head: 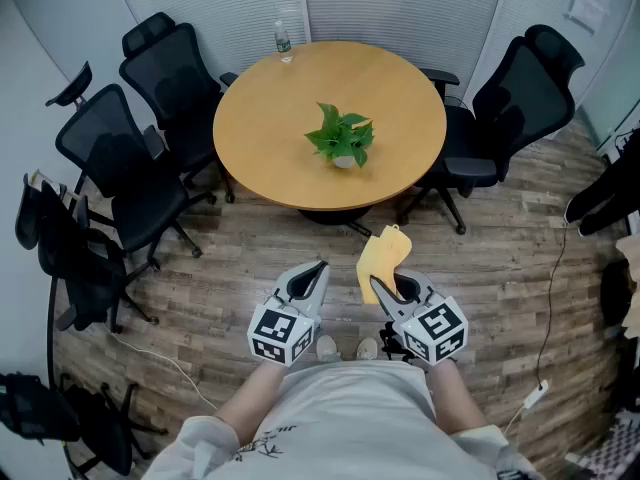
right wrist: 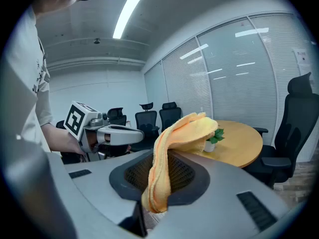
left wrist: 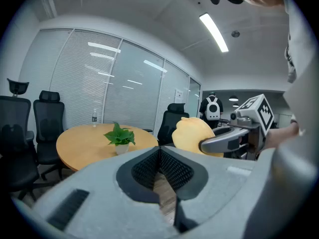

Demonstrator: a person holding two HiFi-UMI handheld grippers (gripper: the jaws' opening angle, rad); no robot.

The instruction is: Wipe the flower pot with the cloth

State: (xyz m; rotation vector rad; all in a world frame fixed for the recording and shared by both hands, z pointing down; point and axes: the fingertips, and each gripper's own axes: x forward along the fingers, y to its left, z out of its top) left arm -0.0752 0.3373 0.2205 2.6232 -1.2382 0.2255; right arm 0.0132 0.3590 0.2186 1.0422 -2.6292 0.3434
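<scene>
A small white flower pot [head: 343, 161] with a green plant [head: 341, 134] stands near the middle of a round wooden table [head: 260, 138]. It also shows as the pot [left wrist: 121, 148] in the left gripper view and the pot [right wrist: 210, 145] in the right gripper view. My right gripper [head: 378, 284] is shut on a yellow cloth [head: 379, 261], which sticks up out of its jaws as the cloth [right wrist: 172, 153]. My left gripper [head: 318, 272] is shut with nothing in it. Both grippers are held side by side over the floor, well short of the table.
Black office chairs [head: 130, 158] stand left of the table and another chair [head: 510, 108] at the right. A water bottle [head: 283, 40] stands at the table's far edge. Cables [head: 548, 298] run over the wooden floor on the right. Blinds line the back wall.
</scene>
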